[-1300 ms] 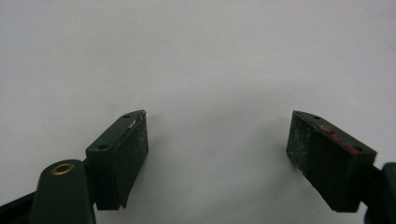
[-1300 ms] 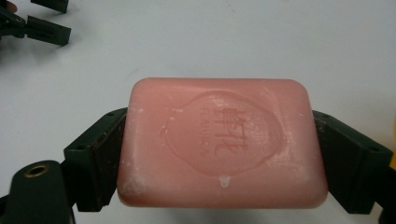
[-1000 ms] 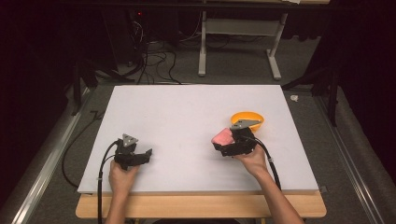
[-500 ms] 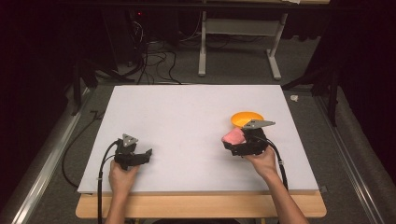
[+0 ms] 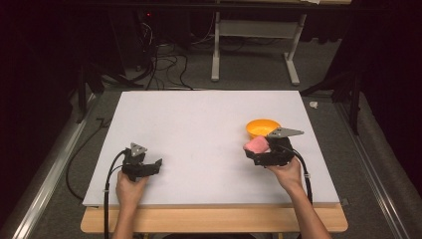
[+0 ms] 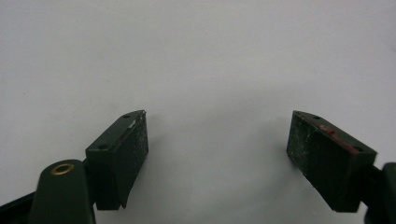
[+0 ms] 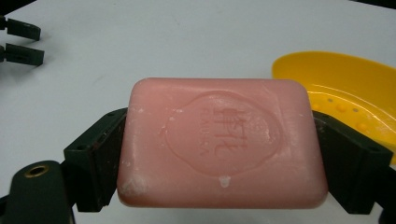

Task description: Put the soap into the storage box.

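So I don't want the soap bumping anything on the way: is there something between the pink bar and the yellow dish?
Nothing visible. The right gripper holds the pink soap bar just beside the yellow dish, with bare white table between them.

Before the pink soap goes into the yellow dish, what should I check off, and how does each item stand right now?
1. Right gripper clamps the soap bar on both sides: ok.
2. Bar held flat, stamped face up: ok.
3. Yellow dish has nothing in it: ok.
4. Dish close beside the bar: ok.
5. Left gripper open, holding nothing, away from the dish: ok.
6. Bar lifted off the table: cannot tell.
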`<move>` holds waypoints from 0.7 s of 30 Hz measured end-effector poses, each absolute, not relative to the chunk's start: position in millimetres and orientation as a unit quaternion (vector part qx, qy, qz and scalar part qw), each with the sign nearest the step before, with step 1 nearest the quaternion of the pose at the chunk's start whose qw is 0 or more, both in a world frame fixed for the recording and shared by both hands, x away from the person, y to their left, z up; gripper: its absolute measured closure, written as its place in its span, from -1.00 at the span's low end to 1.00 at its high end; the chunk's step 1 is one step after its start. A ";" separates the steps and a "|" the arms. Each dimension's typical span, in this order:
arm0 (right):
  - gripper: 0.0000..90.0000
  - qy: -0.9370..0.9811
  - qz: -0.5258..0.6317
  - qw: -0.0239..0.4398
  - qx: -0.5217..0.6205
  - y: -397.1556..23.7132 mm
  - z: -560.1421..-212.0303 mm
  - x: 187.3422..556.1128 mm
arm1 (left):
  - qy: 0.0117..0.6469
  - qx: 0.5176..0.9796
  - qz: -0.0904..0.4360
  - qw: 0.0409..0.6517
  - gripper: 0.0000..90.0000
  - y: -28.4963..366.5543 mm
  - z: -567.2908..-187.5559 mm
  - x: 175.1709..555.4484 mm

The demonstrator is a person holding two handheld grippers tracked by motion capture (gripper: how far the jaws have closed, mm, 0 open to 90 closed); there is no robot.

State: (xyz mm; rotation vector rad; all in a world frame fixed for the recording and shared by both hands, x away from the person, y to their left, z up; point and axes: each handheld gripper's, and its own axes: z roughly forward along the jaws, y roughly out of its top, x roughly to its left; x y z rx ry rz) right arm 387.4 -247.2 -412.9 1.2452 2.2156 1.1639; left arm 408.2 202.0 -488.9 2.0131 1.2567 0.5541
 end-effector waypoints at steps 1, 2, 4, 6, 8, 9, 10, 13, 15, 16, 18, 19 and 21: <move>-0.69 0.779 0.411 0.172 0.442 -249.2 -412.3 386.6 | 0.484 0.775 0.213 0.345 -0.53 202.0 -488.9 408.2; -0.69 0.777 0.412 0.174 0.444 -251.2 -411.9 386.0 | 0.484 0.775 0.214 0.345 -0.53 202.0 -488.9 408.2; -0.69 0.773 0.412 0.175 0.450 -255.3 -411.1 384.5 | 0.484 0.775 0.214 0.345 -0.53 202.0 -488.9 408.2; -0.69 0.771 0.413 0.177 0.452 -258.7 -410.9 383.9 | 0.484 0.775 0.214 0.345 -0.53 202.0 -488.9 408.2; -0.69 0.766 0.413 0.179 0.458 -262.5 -410.7 383.2 | 0.484 0.775 0.214 0.345 -0.53 202.0 -488.9 408.2; -0.69 0.765 0.413 0.179 0.461 -263.6 -410.7 383.0 | 0.484 0.775 0.214 0.345 -0.53 201.9 -488.9 408.2; -0.69 0.763 0.414 0.181 0.462 -265.4 -410.7 383.0 | 0.484 0.775 0.214 0.345 -0.53 202.0 -488.9 408.2; -0.69 0.754 0.415 0.186 0.474 -269.5 -410.3 382.1 | 0.484 0.775 0.215 0.345 -0.53 201.8 -489.0 408.1; -0.69 0.750 0.412 0.190 0.482 -272.6 -409.8 382.4 | 0.484 0.775 0.215 0.345 -0.53 201.8 -489.0 408.1; -0.69 0.746 0.412 0.192 0.486 -274.7 -409.3 383.0 | 0.484 0.775 0.215 0.345 -0.53 201.8 -489.0 408.1; -0.69 0.740 0.414 0.191 0.495 -278.0 -408.3 383.7 | 0.484 0.775 0.215 0.345 -0.53 201.9 -489.0 408.1; -0.69 0.739 0.414 0.191 0.496 -279.3 -407.8 384.1 | 0.484 0.775 0.215 0.345 -0.53 201.8 -489.0 408.1; -0.69 0.738 0.412 0.194 0.499 -281.7 -406.6 385.1 | 0.484 0.775 0.215 0.345 -0.53 201.8 -489.0 408.0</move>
